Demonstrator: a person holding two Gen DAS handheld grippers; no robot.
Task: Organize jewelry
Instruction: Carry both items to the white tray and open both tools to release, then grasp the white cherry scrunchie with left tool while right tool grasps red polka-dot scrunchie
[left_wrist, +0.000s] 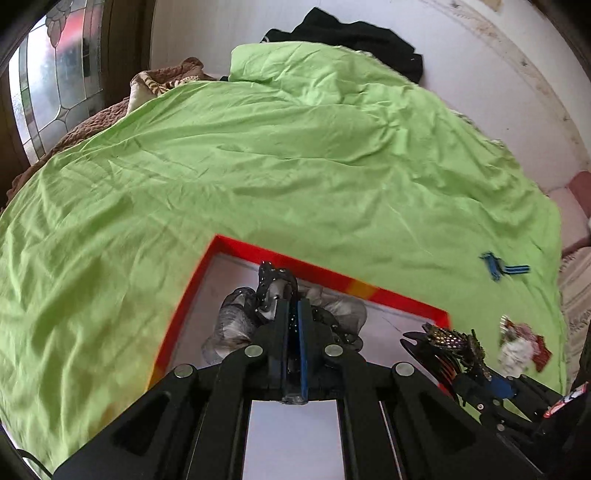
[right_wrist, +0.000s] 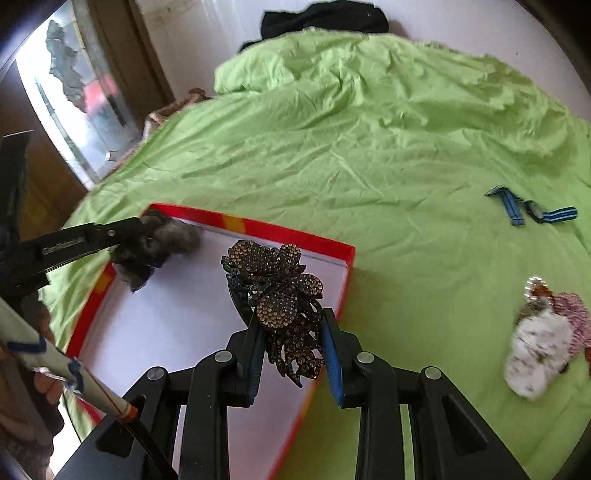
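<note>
A shallow box with a red rim and a white floor lies on the green bedsheet. My left gripper hangs over its far left corner, shut on a grey sheer hair tie with black sequins. From the right wrist view that gripper and the grey hair tie show at the box's back left. My right gripper is above the box's right side, shut on a dark rhinestone flower hair clip. The left wrist view also shows this clip.
Right of the box, on the green sheet, lie blue striped clips and a pile of white and pink fabric pieces. A black garment lies at the far edge. A window is at the left.
</note>
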